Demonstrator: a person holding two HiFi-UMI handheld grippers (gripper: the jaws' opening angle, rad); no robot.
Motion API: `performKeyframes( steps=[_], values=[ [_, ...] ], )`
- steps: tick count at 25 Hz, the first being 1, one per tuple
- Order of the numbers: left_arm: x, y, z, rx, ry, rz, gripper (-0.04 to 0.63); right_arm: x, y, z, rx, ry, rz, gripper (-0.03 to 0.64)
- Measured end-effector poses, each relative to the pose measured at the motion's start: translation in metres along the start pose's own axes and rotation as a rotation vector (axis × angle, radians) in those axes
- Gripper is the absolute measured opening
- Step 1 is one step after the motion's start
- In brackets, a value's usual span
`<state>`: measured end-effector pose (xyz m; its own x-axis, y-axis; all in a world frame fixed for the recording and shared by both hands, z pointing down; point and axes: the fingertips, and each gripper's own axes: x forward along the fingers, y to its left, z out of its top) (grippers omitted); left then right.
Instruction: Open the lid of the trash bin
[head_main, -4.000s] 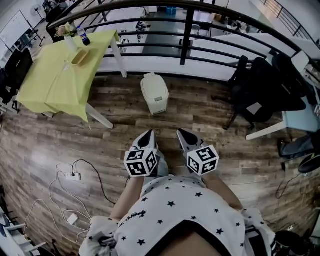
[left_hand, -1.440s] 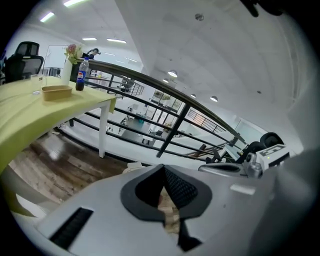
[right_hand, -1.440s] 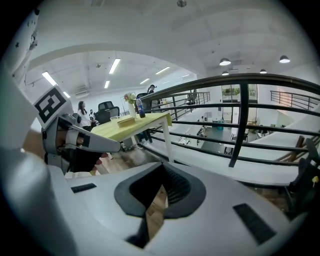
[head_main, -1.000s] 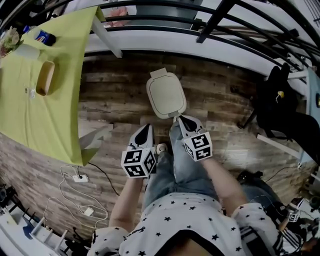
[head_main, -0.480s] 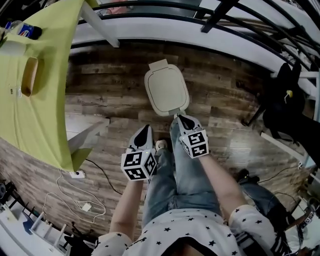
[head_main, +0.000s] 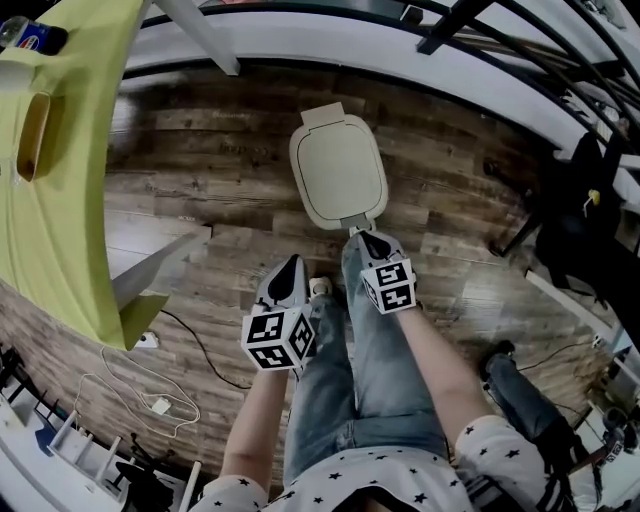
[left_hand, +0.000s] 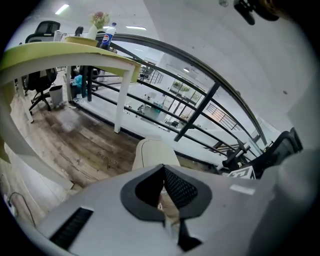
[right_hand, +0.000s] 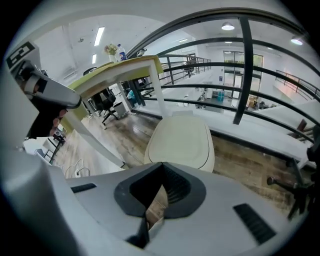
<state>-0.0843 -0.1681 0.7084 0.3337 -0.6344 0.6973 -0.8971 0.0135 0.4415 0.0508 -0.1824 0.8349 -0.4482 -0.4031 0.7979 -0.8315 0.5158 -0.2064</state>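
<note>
The cream trash bin (head_main: 338, 180) stands on the wood floor straight ahead, its lid down flat. My right gripper (head_main: 370, 240) is shut and empty, with its tips just short of the bin's near edge. My left gripper (head_main: 292, 264) is also shut and empty, lower and to the left, away from the bin. In the right gripper view the bin (right_hand: 182, 140) fills the middle, just beyond the right gripper (right_hand: 161, 165). The left gripper view shows the bin (left_hand: 152, 155) slightly left of the left gripper (left_hand: 163, 167).
A table with a yellow-green cloth (head_main: 50, 180) stands to the left, one white leg (head_main: 160, 270) near my left gripper. A black railing (head_main: 480, 20) runs behind the bin. A black chair (head_main: 590, 200) is at the right. Cables and a power strip (head_main: 150, 340) lie on the floor at the left.
The person has walked up to the bin, which has grown from small and far off to directly ahead of the grippers. The lid stays down and both grippers stay shut.
</note>
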Motion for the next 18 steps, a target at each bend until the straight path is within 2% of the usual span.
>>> performKeyframes(
  steps=[18],
  values=[
    [0.010,0.031,-0.053,-0.057,0.018,0.048,0.008,0.057,-0.018,-0.043,-0.024,0.079,-0.032,-0.006]
  ],
)
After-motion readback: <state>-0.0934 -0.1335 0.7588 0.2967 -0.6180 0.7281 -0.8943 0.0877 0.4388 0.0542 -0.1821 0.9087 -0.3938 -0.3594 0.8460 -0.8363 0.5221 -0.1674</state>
